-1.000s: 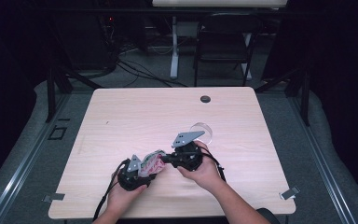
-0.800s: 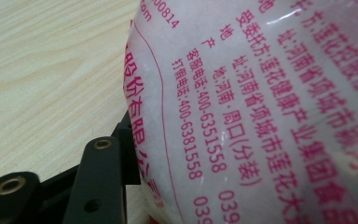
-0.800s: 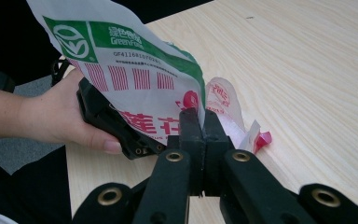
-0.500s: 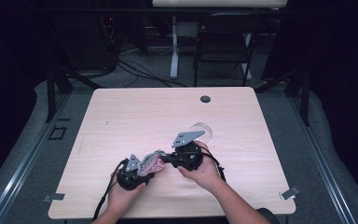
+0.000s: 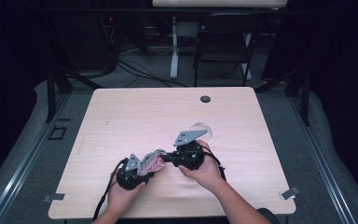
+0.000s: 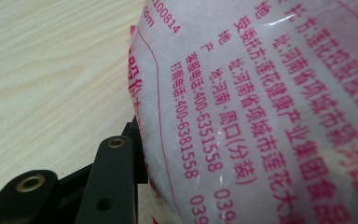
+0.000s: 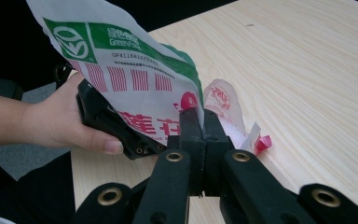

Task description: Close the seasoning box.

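Step in hand, as I judge it: a two-handed hold on a white plastic food pouch printed in red and green [image 5: 152, 163], probably to pull its top open or reposition it. The pouch is held between the two tools, just above the near part of the pale wood-grain bench [image 5: 135, 112], left of centre.

Right hand-held gripper [image 7: 200, 125]: jaws clenched flat together on a thin edge of the pouch, film pinched between the black pads. A crumpled, torn-looking red-and-white flap [image 7: 235, 116] of the pouch trails past the jaws toward the bench.

Left hand-held gripper [image 5: 131, 173]: its jaws have just been closing with the bulging, granule-filled body of the pouch between them. In the left gripper view one black jaw [image 6: 114, 182] lies against the pouch's side; the other is hidden behind the film, so I cannot tell whether a firm grasp is made yet.

Next move, by my reading: the left needs a secure squeeze on the pouch body before any pulling, and the pull must be gentle, or the granules may spill.

Pose: both forearms enter from the near edge. The left hand [image 5: 121, 193] cups its tool low, near the bench edge. The right hand [image 5: 204, 167] reaches in from the right, its tool pointing leftward at the pouch. A clear plastic cup [image 5: 203, 129] lies on the bench just beyond the right tool.
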Motion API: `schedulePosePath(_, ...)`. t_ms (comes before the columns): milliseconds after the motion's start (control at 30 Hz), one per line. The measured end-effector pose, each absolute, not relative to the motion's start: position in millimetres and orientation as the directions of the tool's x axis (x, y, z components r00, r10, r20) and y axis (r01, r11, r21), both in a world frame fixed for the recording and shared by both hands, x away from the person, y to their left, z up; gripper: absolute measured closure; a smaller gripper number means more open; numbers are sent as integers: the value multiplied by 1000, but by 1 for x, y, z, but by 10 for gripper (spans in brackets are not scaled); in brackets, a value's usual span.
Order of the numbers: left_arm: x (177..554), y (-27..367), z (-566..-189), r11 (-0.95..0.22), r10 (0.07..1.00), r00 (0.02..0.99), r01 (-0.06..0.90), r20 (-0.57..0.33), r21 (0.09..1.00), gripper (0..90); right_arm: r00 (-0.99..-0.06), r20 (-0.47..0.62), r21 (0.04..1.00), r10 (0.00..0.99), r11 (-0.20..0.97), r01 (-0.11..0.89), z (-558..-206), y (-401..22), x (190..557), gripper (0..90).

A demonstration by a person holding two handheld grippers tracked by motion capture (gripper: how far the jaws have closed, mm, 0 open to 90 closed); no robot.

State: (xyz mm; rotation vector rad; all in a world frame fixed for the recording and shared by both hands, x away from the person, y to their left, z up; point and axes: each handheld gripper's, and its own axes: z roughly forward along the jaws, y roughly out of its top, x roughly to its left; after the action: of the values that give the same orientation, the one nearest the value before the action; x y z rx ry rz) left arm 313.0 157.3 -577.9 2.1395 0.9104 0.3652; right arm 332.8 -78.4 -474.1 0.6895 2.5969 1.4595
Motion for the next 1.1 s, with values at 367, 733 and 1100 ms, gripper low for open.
schedulePosePath(367,310,159,-568,-474,722,691,467,25,746,593,-900,135,840,414,435,326,-469,-80,331,894)
schedulePosePath(733,310,160,-564,-500,732,677,459,75,735,597,-903,141,841,406,433,326,-466,-83,330,785)
schedulePosePath(1100,313,164,-553,-504,757,639,443,132,742,598,-913,100,851,396,442,284,-461,-89,326,644)
